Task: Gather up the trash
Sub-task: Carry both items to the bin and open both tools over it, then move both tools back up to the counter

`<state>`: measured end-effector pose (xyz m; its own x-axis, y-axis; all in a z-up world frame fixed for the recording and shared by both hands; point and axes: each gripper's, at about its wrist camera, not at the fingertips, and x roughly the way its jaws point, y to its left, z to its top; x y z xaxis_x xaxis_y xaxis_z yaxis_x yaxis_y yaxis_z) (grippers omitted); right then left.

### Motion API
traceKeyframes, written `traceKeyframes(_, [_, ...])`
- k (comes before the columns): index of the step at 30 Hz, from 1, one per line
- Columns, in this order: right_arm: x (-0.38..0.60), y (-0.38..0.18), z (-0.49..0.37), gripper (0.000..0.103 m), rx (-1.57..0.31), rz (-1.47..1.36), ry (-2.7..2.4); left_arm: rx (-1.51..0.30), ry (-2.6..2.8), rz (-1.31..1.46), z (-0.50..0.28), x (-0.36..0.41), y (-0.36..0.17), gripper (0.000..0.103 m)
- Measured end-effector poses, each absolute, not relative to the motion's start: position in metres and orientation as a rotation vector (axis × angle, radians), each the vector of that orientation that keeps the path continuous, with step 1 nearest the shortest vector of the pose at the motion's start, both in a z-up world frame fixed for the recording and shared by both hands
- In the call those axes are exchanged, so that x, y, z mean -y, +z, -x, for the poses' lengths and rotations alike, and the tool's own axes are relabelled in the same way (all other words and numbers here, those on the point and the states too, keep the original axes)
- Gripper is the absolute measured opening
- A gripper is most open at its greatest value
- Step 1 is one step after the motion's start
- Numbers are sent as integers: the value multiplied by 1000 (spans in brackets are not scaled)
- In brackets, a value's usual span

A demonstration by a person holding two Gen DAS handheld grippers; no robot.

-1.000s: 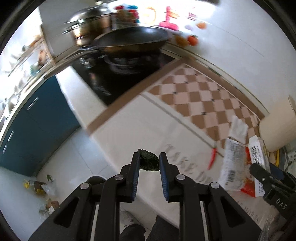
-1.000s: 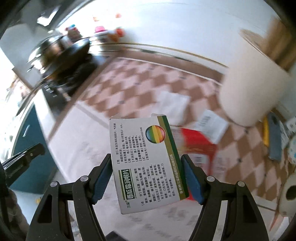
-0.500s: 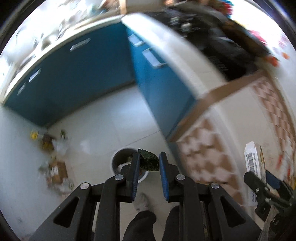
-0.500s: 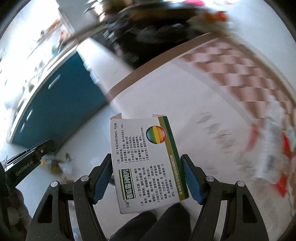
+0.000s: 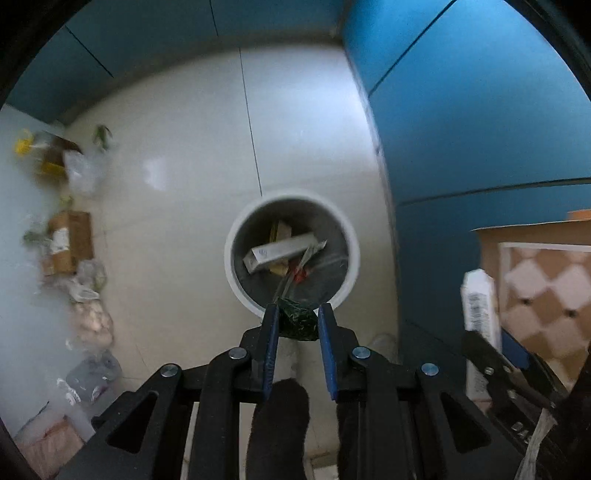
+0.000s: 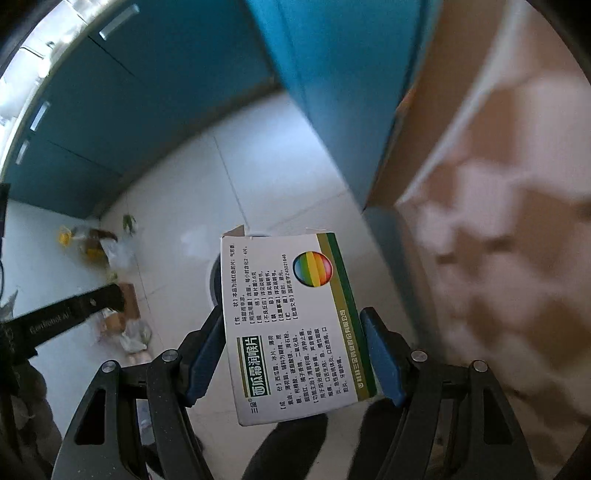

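Floor bin point(image 5: 236, 258) (wrapper point(image 5: 297, 320) gripped above).

Blue cabinets point(image 5: 480, 122) line a pale tiled floor point(image 5: 177, 158). Checkered worktop point(image 5: 546, 280) edge at right. Cabinet handles point(image 6: 118, 26) visible in right wrist view; worktop there is blurred.
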<state>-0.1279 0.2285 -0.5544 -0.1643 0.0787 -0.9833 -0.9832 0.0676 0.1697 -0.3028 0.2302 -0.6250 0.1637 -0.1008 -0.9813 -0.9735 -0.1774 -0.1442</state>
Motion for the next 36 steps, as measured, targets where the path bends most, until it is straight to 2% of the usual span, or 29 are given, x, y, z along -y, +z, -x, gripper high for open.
traceKeyframes(4, [-239, -659, 147, 74, -1420, 1084, 1287, -1085, 1085, 1580, 314, -238, -704, 20])
traceKeyframes(6, [-241, -703, 152, 74, -1459, 1114, 1267, -1106, 1081, 1597, 320, -238, -729, 26])
traceKeyframes(8, [-242, -740, 155, 74, -1499, 1130, 1255, -1110, 1096, 1591, 325, -237, -749, 45])
traceKeyframes(9, [-242, -756, 155, 74, -1518, 1137, 1255, -1107, 1101, 1592, 328, -237, -754, 69])
traceKeyframes(10, [-243, -765, 156, 74, -1531, 1141, 1257, -1102, 1112, 1594, 331, -235, -759, 86])
traceKeyframes(11, [-243, -779, 160, 74, -1551, 1146, 1256, -1098, 1127, 1592, 335, -233, -762, 89])
traceKeyframes(15, [-244, -806, 168, 76, -1546, 1179, 1260, -1126, 1189, 1569, 343, -230, -759, 91])
traceKeyframes(17, [-245, -811, 169, 99, -1530, 1185, 1272, -1132, 1228, 1545, 348, -228, -753, 91])
traceKeyframes(18, [-245, -811, 170, 102, -1525, 1185, 1274, -1135, 1248, 1533, 350, -226, -750, 91])
traceKeyframes(26, [-242, -770, 177, 103, -1369, 1247, 1276, -1134, 1420, 1385, 365, -213, -694, 91])
traceKeyframes(36, [-229, -664, 182, 103, -1224, 1224, 1312, -1139, 1462, 1306, 359, -182, -608, 91])
